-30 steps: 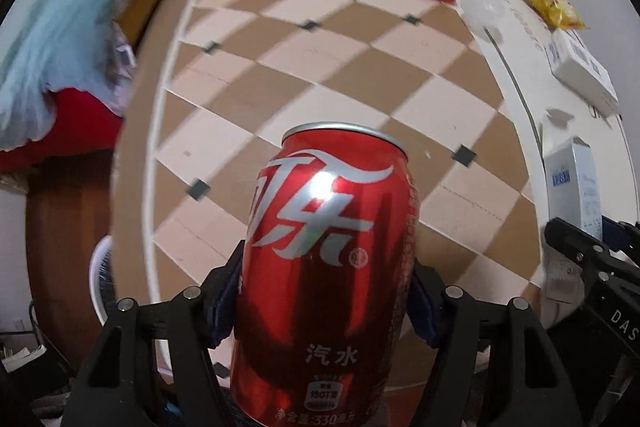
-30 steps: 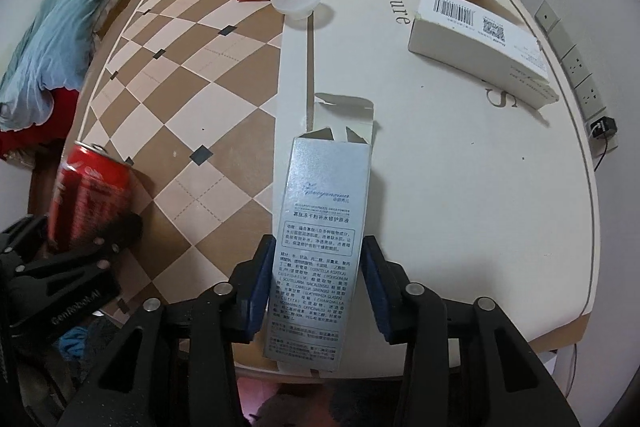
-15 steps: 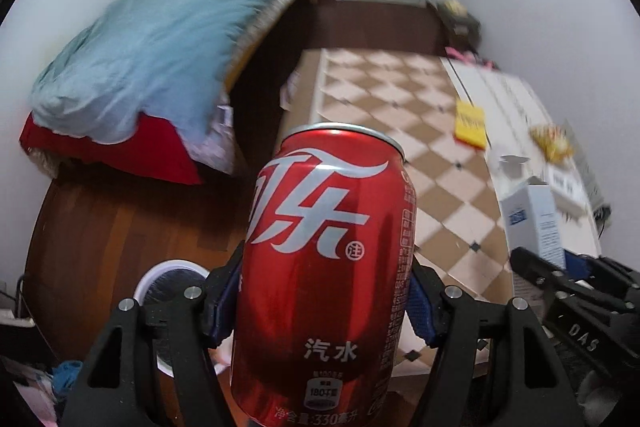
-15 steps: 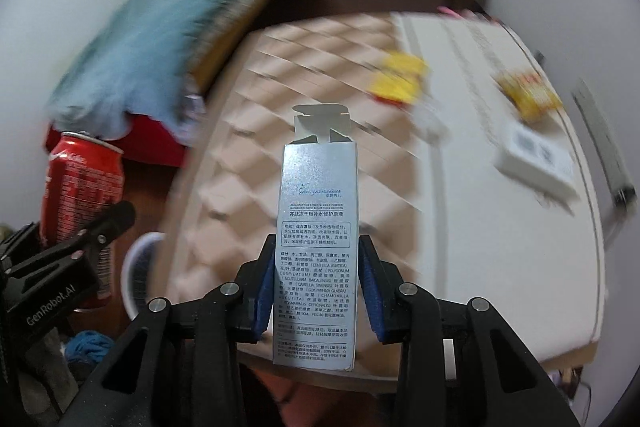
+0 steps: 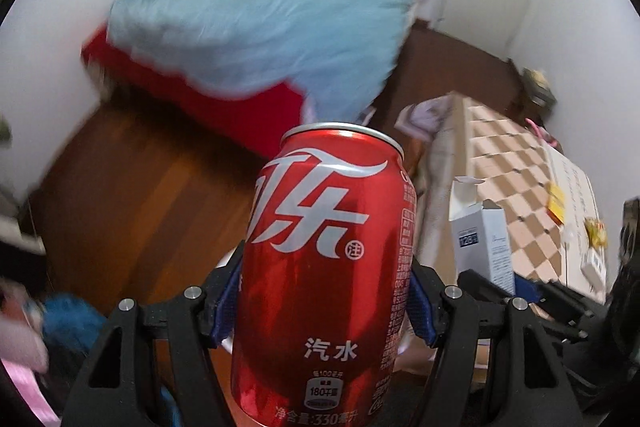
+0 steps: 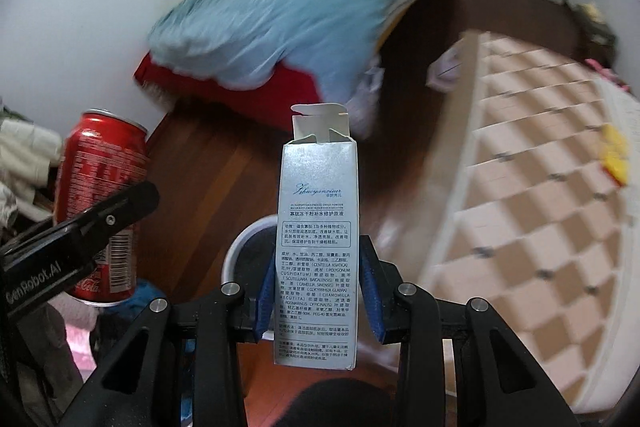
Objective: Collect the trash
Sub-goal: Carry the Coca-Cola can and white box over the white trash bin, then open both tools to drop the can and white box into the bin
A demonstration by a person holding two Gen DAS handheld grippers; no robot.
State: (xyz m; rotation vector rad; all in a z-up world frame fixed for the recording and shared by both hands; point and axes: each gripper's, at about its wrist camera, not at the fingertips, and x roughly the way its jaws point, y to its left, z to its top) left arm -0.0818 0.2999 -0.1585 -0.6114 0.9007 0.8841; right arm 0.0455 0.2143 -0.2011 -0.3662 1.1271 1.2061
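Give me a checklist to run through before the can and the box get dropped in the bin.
1. Left hand-held gripper shut on the can: ok.
2. Can upright in the grip: ok.
3. Right hand-held gripper shut on the box: ok.
4. Box top flap open, contents: cannot tell.
5. Bin lies below and beyond the box, rim partly hidden; box over the opening: cannot tell.
6. Can over the bin: not ok; in the right wrist view it hangs well left of the rim.
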